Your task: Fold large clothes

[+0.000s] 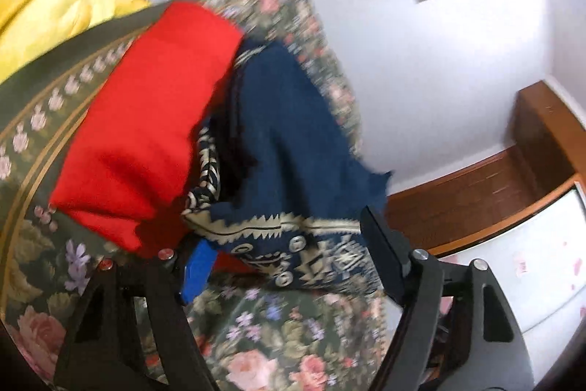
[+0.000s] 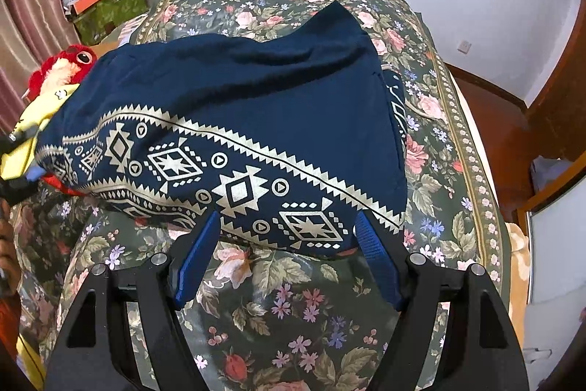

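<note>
Navy garment (image 2: pixel 256 120) — hem between parted jaws

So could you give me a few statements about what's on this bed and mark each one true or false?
1. The navy garment has a pale geometric band along its edge. True.
2. The bedspread is plain white. False: it is dark green with flowers.
3. A red garment lies beside the navy one. True.
4. The right gripper is clamped shut on the navy cloth. False: its jaws stand apart at the cloth's edge.
5. A red plush toy sits at the bed's far side. True.
</note>
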`<state>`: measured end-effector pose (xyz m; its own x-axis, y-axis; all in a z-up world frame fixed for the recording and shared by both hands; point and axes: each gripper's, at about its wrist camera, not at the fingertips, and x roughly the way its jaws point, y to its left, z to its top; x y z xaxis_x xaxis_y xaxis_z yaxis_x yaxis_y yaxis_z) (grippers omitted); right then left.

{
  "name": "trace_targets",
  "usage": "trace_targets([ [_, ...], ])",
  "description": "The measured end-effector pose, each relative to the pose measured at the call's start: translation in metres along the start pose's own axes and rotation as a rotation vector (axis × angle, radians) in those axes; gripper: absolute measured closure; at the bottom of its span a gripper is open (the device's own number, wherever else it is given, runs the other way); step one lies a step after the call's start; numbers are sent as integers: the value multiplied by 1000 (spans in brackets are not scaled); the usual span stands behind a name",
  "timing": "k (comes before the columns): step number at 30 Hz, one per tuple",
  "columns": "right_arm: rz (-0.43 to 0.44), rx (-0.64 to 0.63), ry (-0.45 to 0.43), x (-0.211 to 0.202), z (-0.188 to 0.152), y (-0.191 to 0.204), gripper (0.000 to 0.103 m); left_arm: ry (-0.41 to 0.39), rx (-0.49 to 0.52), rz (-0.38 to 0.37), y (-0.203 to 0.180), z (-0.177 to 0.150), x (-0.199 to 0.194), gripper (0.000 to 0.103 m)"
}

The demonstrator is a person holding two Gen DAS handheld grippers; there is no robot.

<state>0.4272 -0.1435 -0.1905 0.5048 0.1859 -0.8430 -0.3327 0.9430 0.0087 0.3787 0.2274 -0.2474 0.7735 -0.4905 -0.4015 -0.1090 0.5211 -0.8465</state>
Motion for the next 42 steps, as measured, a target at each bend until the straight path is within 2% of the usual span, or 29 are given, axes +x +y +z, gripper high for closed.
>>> trace_targets([
  [2, 2, -1, -1, 0, 0, 0, 30, 1, 11, 26, 3, -3, 5, 28],
  [5, 8, 8, 8, 2, 1, 0, 30, 49, -19, 58, 18, -8, 23, 29],
  [8, 13, 11, 16, 6, -1, 0, 30, 47, -43, 40, 26, -13, 30, 29],
  [11, -4, -3, 38, 13, -4, 0, 30, 17, -46, 16, 13, -11, 30, 30],
  [13, -15, -12, 46, 17, -8, -1, 30, -19, 1, -47, -5, -7, 23, 30],
  [15, -21, -14, 52, 20, -9, -2, 30, -40, 48, -52, -19, -4, 21, 30],
  [18, -13, 2, 60, 24, -10, -4, 30, -34, 62, 4, -19, -2, 32, 30],
  [20, 2, 23, 61, 26, -10, -6, 30, 5, 24, 56, -4, -3, 51, 31],
  [21, 12, 32, 61, 26, -10, -6, 30, 22, 15, 81, 1, -3, 59, 39],
  [22, 22, 39, 63, 27, -10, -7, 30, 38, 18, 125, 5, -4, 68, 42],
  [28, 18, 21, 67, 29, -10, -3, 30, -1, 70, 151, -13, 6, 80, 51],
  [30, 22, 15, 61, 26, -6, -2, 30, -21, 78, 178, -19, 12, 85, 58],
  [34, 35, 14, 20, 15, 7, 5, 30, 5, 144, 342, -34, 24, 100, 70],
  [35, 44, 15, 5, 11, 14, 8, 30, 2, 160, 360, -39, 26, 101, 74],
  [37, 58, 15, -23, 7, 28, 15, 30, -16, 189, 373, -51, 30, 96, 78],
  [42, 98, 0, -77, 3, 62, 38, 30, -70, 225, 331, -80, 45, 72, 82],
])
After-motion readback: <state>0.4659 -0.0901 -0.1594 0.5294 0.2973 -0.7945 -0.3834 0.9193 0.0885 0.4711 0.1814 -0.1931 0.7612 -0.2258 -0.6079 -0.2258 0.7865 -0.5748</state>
